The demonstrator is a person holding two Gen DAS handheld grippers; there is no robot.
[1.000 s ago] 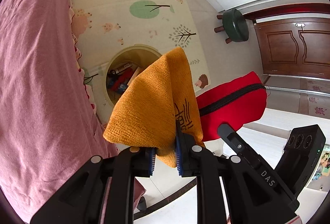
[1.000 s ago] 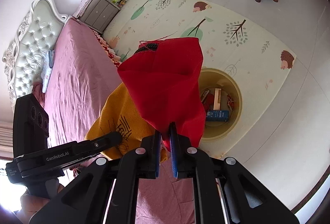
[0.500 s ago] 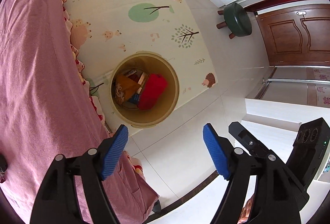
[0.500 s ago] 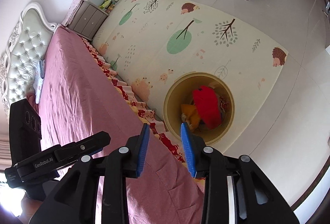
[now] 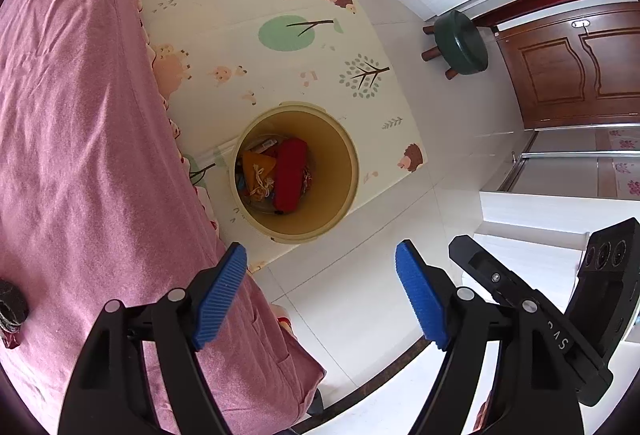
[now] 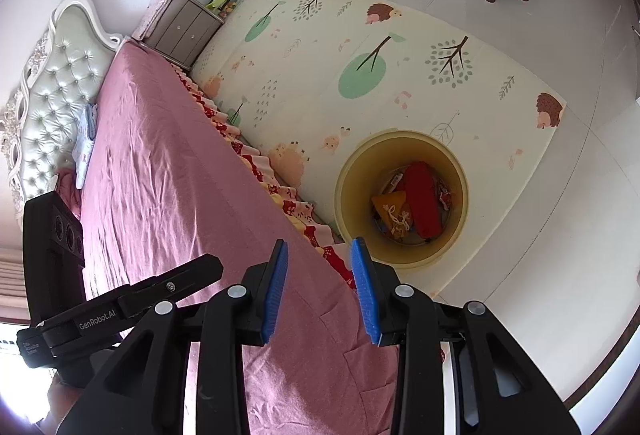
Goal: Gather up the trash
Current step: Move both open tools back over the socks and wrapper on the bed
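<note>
Left gripper [image 5: 320, 289], black-framed with ribbed blue pads: jaws spread wide, nothing between them, held high above the bed edge and angled down toward the floor. Right gripper [image 6: 320, 287], same make: jaws parted to a narrower gap, likewise empty, poised over the near corner of the bed and tilted downward.

Round yellow plastic bin [image 5: 344, 171]: stands on the floor mat, just beside the bed's frilled edge, ahead of and below both grippers. Contents: red zippered fabric pouch [image 5: 290, 171], lying lengthwise near the middle; orange knitted cloth [image 5: 256, 167], beside the pouch on the side toward the bed, touching it; a tangle of pale cord [image 6: 398, 221] on top of the cloth; further small packets underneath, too hidden to identify.

Pink bedspread [image 6: 160, 187]: wrinkled, covering the bed alongside the bin. Cream play mat printed with trees and hedgehogs [image 6: 400, 47]: laid on white tiles, bin near its corner. Dark green round stool with wooden legs [image 5: 460, 43]: well apart from the bin, before a brown wooden door [image 5: 576, 71]. Grey bedside cabinet [image 6: 184, 29]: next to the tufted headboard.
</note>
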